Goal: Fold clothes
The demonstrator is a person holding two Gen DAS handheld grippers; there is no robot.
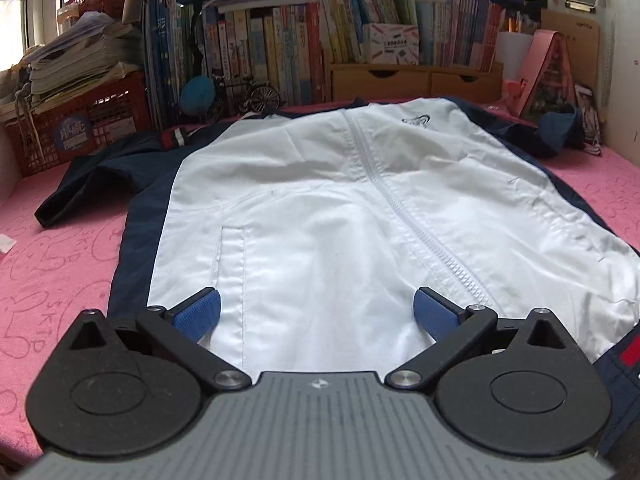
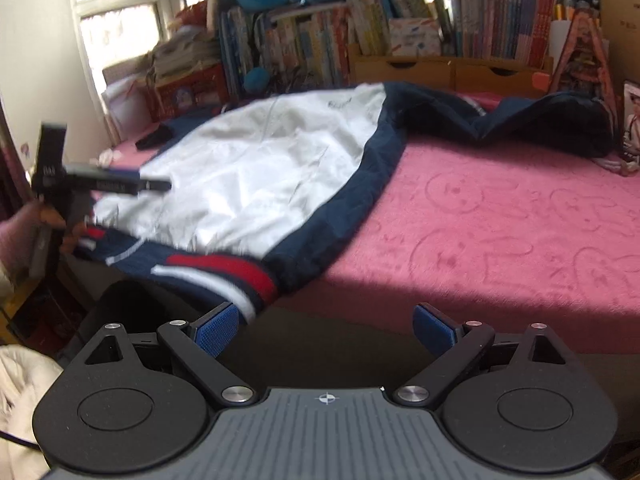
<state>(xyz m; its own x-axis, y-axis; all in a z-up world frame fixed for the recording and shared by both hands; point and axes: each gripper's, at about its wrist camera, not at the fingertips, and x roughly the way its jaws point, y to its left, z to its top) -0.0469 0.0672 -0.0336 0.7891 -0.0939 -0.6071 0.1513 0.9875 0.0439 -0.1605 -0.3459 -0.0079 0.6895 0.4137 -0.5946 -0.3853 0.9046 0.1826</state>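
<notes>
A jacket (image 1: pixel 320 200) with a white front, navy sides and a closed zip lies spread flat on the pink bed cover (image 1: pixel 52 248). My left gripper (image 1: pixel 316 312) is open low over the white front near the hem, its blue pads (image 1: pixel 196 314) wide apart with only flat cloth below them. In the right wrist view the jacket (image 2: pixel 248 168) lies at the left, and its red, white and navy striped hem (image 2: pixel 224 268) hangs over the bed's front edge. My right gripper (image 2: pixel 326 330) is open and holds nothing, off the bed, just right of that hem. A hand holds the left gripper (image 2: pixel 152 186) over the jacket.
A crowded bookshelf (image 1: pixel 280 48), a red crate (image 1: pixel 80 120) stacked with papers, wooden drawers (image 1: pixel 416 80) and a pink house-shaped box (image 1: pixel 548 76) line the far side of the bed. The navy right sleeve (image 2: pixel 540 120) lies bunched at the back right. Bare pink cover (image 2: pixel 500 220) stretches right of the jacket.
</notes>
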